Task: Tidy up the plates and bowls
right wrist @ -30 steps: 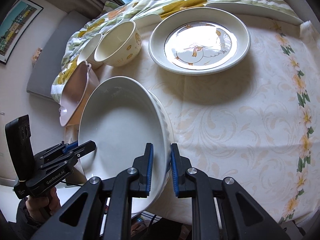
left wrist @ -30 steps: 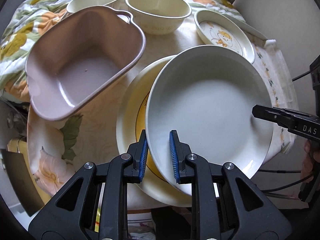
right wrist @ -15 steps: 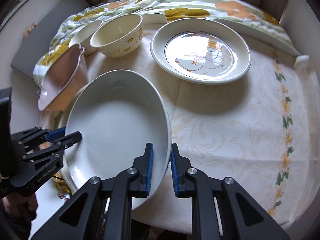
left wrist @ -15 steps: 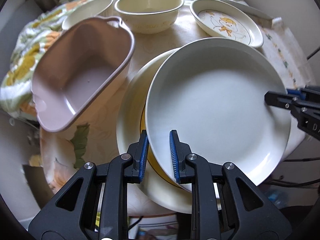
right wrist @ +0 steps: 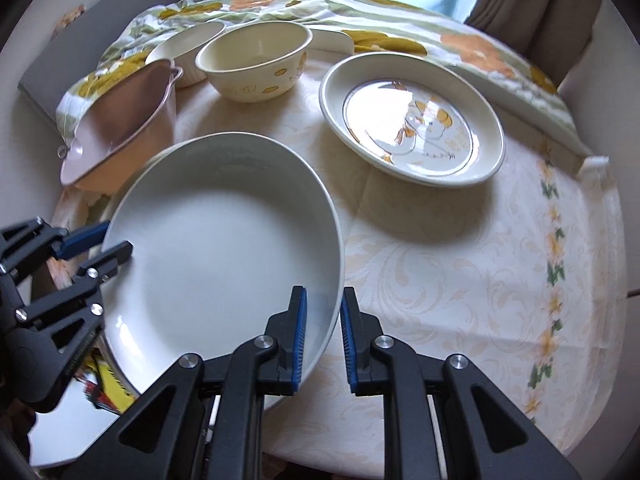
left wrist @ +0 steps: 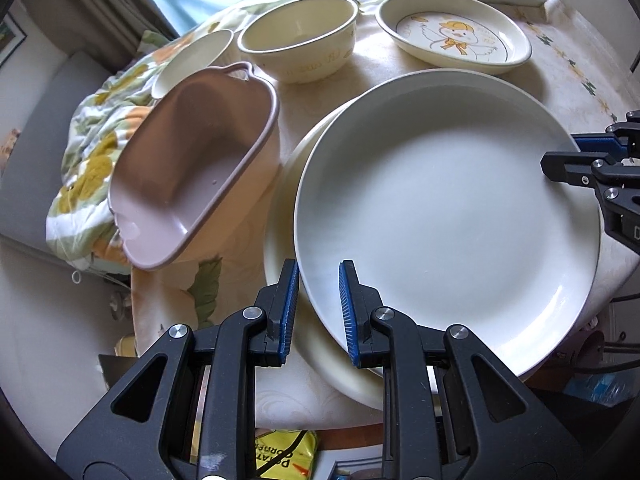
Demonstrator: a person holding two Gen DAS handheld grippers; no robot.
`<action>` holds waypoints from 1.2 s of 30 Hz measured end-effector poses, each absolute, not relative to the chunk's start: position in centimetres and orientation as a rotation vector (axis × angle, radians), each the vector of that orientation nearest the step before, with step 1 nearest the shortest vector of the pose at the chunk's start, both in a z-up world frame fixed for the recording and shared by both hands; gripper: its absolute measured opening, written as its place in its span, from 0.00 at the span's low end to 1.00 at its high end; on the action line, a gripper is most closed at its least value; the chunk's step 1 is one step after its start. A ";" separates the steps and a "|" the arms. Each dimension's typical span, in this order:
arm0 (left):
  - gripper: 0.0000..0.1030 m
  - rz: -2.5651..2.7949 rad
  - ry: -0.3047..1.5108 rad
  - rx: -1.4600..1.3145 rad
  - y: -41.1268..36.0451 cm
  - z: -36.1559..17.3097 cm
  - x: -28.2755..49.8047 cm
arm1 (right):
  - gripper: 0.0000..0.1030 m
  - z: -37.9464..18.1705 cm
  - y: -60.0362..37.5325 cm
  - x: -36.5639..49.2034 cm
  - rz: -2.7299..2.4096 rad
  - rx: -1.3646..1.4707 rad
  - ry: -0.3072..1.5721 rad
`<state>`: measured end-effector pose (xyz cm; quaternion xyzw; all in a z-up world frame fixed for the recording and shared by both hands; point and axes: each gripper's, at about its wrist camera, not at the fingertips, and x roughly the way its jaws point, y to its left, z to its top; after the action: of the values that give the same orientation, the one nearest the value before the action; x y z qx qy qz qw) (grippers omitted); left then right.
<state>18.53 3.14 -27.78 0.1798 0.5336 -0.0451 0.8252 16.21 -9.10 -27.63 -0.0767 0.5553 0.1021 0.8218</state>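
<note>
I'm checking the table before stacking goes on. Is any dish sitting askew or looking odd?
Yes: the pink handled dish at the table's left edge sits tilted, propped on the bunched floral cloth, so it could slide. Both tongs hold the white plate by opposite rims.

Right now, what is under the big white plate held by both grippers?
Under the white plate a larger cream plate shows as a crescent at its left edge, on the tablecloth. Its centre is covered.
</note>
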 end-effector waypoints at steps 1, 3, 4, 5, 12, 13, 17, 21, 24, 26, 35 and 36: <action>0.17 -0.094 1.131 0.381 3.2 -27.7 18.5 | 0.15 -27.7 -9.1 16.1 0.215 -0.163 1.180; 0.17 -0.090 1.126 0.380 3.5 -27.5 18.1 | 0.15 -27.7 -9.2 16.1 0.214 -0.155 1.181; 0.17 -0.089 1.125 0.379 3.5 -27.5 18.1 | 0.15 -27.6 -9.4 16.2 0.215 -0.150 1.182; 0.17 -0.085 1.121 0.381 3.5 -27.4 18.0 | 0.15 -27.6 -9.4 16.1 0.215 -0.149 1.182; 0.17 -0.078 1.115 0.374 3.9 -27.3 17.8 | 0.15 -27.6 -9.5 15.9 0.212 -0.142 1.184; 0.17 -0.077 1.115 0.374 3.9 -27.3 17.8 | 0.15 -27.7 -9.5 15.9 0.212 -0.140 1.184; 0.17 -0.080 1.120 0.357 4.1 -27.2 17.9 | 0.15 -27.7 -9.7 15.8 0.214 -0.126 1.184; 0.17 -0.089 1.116 0.336 4.3 -26.0 17.7 | 0.15 -27.5 -10.1 15.8 0.223 -0.087 1.188; 0.17 -0.097 1.061 0.327 3.7 -23.1 17.2 | 0.15 -25.6 -10.9 15.3 0.247 -0.031 1.162; 0.17 -0.106 1.019 0.312 3.4 -21.0 16.9 | 0.15 -23.9 -11.7 14.7 0.250 -0.013 1.136; 1.00 -0.216 0.796 0.226 1.0 -13.4 18.1 | 0.94 -17.5 -16.8 12.5 0.182 0.131 0.961; 1.00 -0.244 0.807 0.211 0.6 -13.2 18.5 | 0.94 -17.2 -17.5 12.6 0.166 0.148 0.952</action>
<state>18.54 0.62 -13.19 0.1022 0.3909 -0.1181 0.9071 12.57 -17.50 -17.19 0.0713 0.4574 0.0799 0.8828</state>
